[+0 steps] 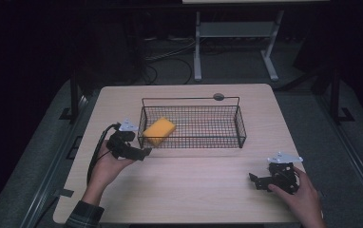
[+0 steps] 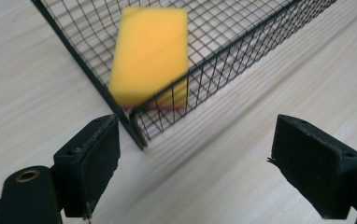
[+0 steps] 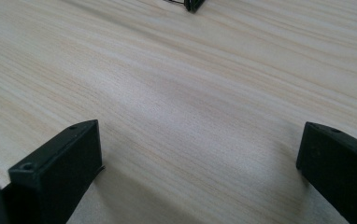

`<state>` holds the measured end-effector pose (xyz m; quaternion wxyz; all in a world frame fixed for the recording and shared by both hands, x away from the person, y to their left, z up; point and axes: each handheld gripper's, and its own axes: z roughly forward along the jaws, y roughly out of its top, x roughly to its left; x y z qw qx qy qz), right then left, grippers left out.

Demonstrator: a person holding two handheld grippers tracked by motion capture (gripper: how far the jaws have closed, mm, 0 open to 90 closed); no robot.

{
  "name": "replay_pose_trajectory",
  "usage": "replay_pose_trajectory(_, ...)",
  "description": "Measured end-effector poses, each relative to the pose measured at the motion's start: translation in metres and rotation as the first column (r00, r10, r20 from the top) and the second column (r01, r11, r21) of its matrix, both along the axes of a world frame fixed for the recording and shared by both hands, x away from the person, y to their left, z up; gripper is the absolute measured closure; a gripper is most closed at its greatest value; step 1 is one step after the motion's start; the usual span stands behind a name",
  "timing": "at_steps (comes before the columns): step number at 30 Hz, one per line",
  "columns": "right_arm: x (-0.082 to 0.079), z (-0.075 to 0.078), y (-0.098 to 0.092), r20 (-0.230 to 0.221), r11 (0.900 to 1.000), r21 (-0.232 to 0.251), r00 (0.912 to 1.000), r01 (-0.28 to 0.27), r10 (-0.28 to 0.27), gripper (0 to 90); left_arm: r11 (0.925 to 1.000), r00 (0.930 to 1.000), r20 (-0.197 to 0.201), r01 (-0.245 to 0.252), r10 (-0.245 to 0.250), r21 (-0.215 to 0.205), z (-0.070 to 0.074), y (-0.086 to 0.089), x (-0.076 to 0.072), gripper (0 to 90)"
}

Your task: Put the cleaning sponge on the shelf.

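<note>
While the yellow sponge (image 1: 159,130) lies inside the wire basket (image 1: 240,127), tilted against its left end, the left gripper (image 1: 144,153) hovers just outside that end, jaws wide and empty; the right gripper (image 1: 254,180) sits well apart from the basket, likewise wide on bare table (image 1: 194,190)

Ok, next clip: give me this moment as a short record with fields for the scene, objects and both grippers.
surface: light wooden table
container: black wire basket, mid-table
object: yellow sponge, inside the basket at its left end
left gripper: open, empty, at the basket's near left corner
right gripper: open, empty, low over bare table near the right front edge
</note>
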<state>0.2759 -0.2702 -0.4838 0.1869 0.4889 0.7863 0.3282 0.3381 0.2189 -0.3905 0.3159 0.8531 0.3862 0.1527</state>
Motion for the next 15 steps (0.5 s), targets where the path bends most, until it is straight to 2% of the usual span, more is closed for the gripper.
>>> replay_pose_trajectory(4, 0.0, 0.0, 0.0, 0.0, 1.0, 0.0, 1.0, 0.0, 0.0, 0.0, 0.9999, 0.9999, 0.011, -0.01, 0.01, -0.006, -0.005, 0.006, -0.011, 14.8)
replay_pose_trajectory(7, 0.0, 0.0, 0.0, 0.0, 1.0, 0.0, 1.0, 0.0, 0.0, 0.0, 0.9996, 0.9991, 0.033, -0.025, 0.026, -0.012, -0.011, 0.012, -0.019, 14.8)
replay_pose_trajectory(13, 0.0, 0.0, 0.0, 0.0, 1.0, 0.0, 1.0, 0.0, 0.0, 0.0, 0.9978, 0.9976, 0.04, -0.054, 0.056, -0.037, -0.028, 0.021, -0.035, 14.8)
replay_pose_trajectory(15, 0.0, 0.0, 0.0, 0.0, 1.0, 0.0, 1.0, 0.0, 0.0, 0.0, 0.9979, 0.9977, 0.036, -0.056, 0.057, -0.034, -0.033, 0.023, -0.04, 14.8)
